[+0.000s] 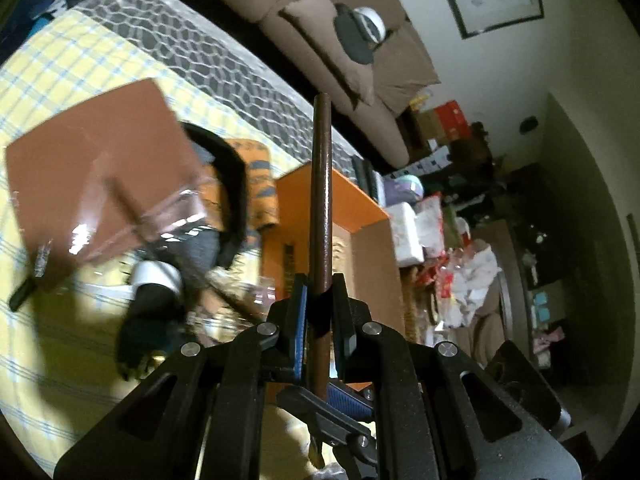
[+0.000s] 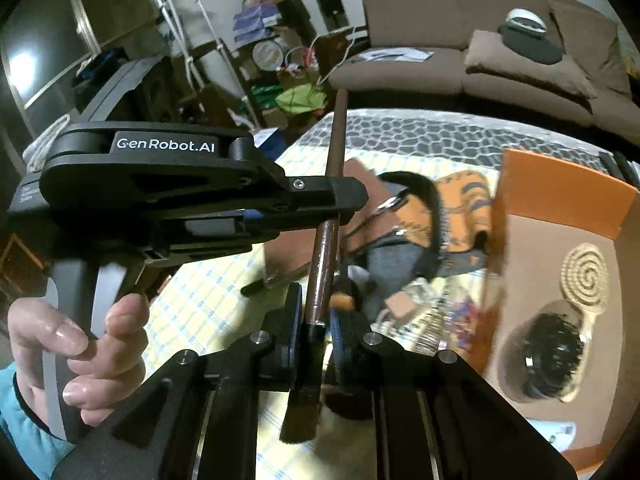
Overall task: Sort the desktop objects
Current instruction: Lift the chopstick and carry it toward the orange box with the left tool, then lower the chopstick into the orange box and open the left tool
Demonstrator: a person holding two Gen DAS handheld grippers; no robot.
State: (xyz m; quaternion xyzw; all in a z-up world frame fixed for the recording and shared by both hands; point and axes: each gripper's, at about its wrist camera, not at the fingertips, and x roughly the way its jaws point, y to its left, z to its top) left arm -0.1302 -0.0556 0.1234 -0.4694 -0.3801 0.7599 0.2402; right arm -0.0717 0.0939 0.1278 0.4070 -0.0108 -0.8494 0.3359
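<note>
While in left tongs [image 1: 320,284], brush [image 1: 322,184] aloft.

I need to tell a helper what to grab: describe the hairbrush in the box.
Find the orange cardboard box at the yellow checked table's right end. On its floor lies the hairbrush, below a pale spiral coil. It is the only black, bristly round thing there.

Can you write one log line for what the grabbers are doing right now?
left gripper: shut on brown brush | right gripper: shut on brush | orange box: open, hairbrush inside
</note>
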